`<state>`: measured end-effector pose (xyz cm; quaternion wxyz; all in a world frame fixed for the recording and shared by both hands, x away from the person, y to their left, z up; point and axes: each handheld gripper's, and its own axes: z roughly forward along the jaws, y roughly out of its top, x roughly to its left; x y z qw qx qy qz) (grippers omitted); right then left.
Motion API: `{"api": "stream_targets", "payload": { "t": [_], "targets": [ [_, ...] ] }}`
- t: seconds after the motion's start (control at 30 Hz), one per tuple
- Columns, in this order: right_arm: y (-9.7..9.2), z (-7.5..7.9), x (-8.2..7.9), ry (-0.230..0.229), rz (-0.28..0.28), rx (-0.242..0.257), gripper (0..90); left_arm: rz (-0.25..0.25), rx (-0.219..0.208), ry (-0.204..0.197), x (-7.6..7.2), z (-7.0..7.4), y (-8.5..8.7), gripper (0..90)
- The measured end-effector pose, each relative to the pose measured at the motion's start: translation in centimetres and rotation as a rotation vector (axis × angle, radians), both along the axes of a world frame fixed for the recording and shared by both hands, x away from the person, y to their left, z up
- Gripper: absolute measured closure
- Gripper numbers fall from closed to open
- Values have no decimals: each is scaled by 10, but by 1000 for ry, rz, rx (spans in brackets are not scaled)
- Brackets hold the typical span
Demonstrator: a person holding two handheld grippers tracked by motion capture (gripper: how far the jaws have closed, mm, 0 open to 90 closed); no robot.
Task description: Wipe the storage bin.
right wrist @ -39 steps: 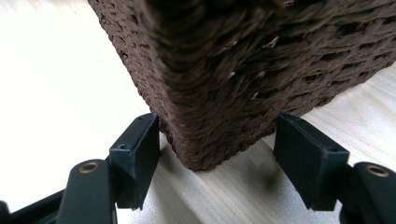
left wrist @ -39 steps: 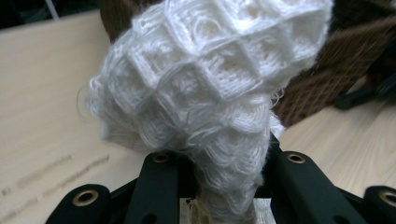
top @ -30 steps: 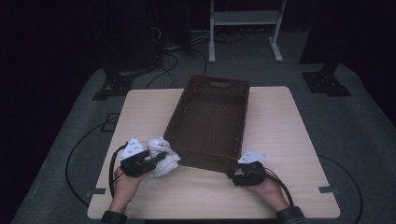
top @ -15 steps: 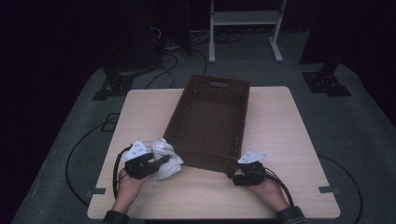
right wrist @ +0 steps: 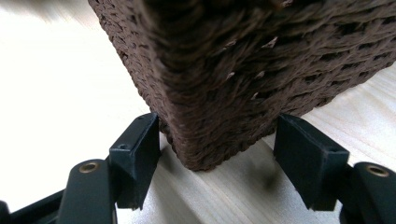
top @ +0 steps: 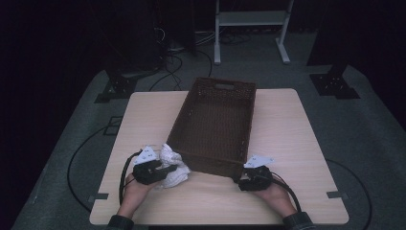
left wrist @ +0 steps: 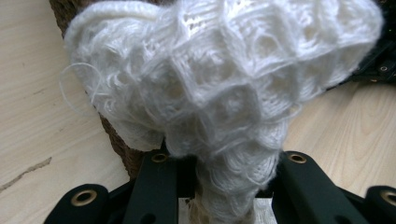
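Observation:
A white knitted cloth (top: 175,168) (left wrist: 224,74) is bunched just left of the near left corner of a dark brown woven basket (top: 210,165). My left gripper (top: 166,169) (left wrist: 224,161) is shut on the cloth's lower folds, and the cloth hides the fingertips. At the basket's near right corner (right wrist: 243,70), my right gripper (top: 243,178) (right wrist: 217,140) straddles the corner with a pad against each side, low on the wooden table (top: 287,139). The basket's inside looks empty.
The basket lies lengthwise down the middle of the table, with a handle slot in its far wall (top: 224,87). Bare wood lies left and right of it. Cables (top: 76,158) trail over the grey floor, and a white stand (top: 249,19) is behind the table.
My left gripper has sunk a little toward the table with the cloth and edged toward the basket. The right gripper and the basket have stayed put.

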<state>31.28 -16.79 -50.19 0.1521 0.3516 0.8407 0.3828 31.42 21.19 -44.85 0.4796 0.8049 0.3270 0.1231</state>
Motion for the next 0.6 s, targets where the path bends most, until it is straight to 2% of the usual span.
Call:
{"api": "stream_targets", "payload": {
  "t": [0.13,0.3,0.37,0.43,0.6],
  "targets": [
    [0,0,0,0,0,0,311,1,23,13,1,-3,1,690],
    [0,0,0,0,0,0,311,4,24,13,0,-3,3,691],
    [0,0,0,0,0,0,311,0,22,-7,-2,1,2,690],
    [0,0,0,0,0,0,311,-9,-1,-34,-7,8,0,690],
    [0,0,0,-2,0,0,311,-19,-48,-127,-18,28,-3,691]
  ]
}}
